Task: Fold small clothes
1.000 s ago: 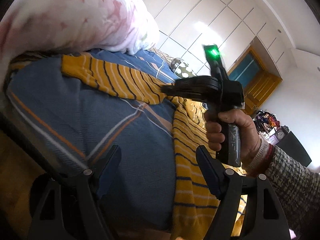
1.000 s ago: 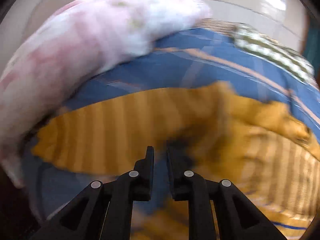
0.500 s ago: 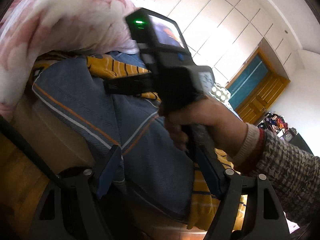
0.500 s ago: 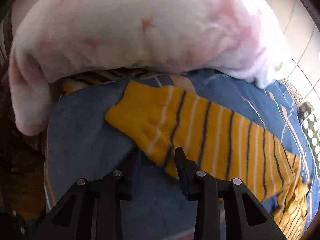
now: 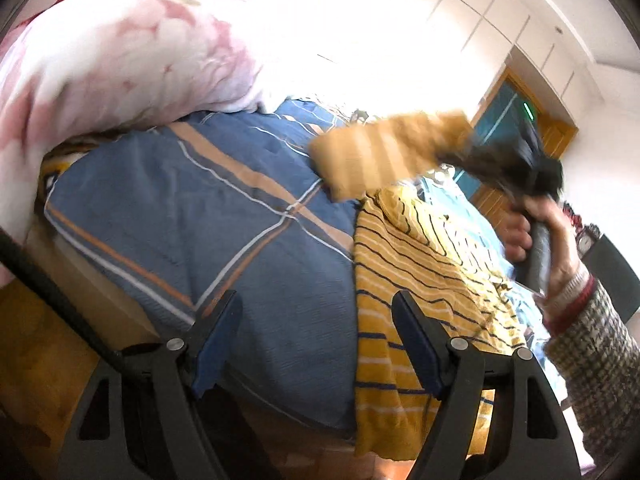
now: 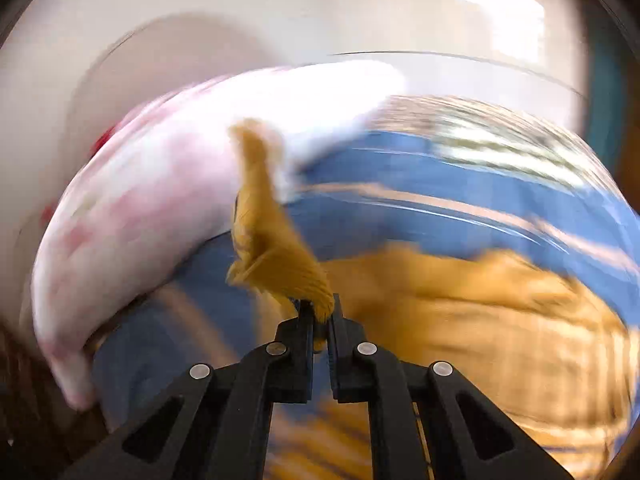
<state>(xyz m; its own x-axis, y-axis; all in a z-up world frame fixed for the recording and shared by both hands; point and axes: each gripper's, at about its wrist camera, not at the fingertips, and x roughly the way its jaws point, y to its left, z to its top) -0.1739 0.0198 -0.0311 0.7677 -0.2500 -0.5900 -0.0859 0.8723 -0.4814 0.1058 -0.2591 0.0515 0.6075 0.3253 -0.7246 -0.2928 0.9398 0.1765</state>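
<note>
Left wrist view: left gripper (image 5: 316, 344) is hanging over the near edge of the bed (image 5: 224, 216) with its blue-padded jaws spread wide, nothing between them. Yellow striped sweater (image 5: 416, 280) is lying on the blue plaid bedcover, body draping down over the bed's near edge just right of the left gripper. Its sleeve (image 5: 380, 156) is being held up off the bed, blurred, running to the right gripper (image 5: 472, 156), which is pinching the sleeve end. Person's right hand (image 5: 532, 232) is wrapping the gripper handle at right, checked knit cuff of a sleeve (image 5: 592, 344) below it. Pink floral quilt (image 5: 112, 68) is bunching at the bed's far left, overlapping the bedcover. White panelled wardrobe (image 5: 460, 32) and a wooden door (image 5: 516, 132) are sitting behind

Right wrist view: heavy motion blur. Right gripper (image 6: 320, 320) is pressed together on the sleeve end (image 6: 276, 248), ribbed yellow fabric bunching up from between the pads and sticking upward. Rest of the sweater (image 6: 500, 320) is smearing across the bed at right and below. Blue bedcover (image 6: 440, 184) is showing behind it, pink quilt (image 6: 152, 208) curving along the left. Cannot tell stripe detail or how the sweater is lying here because of the blur
</note>
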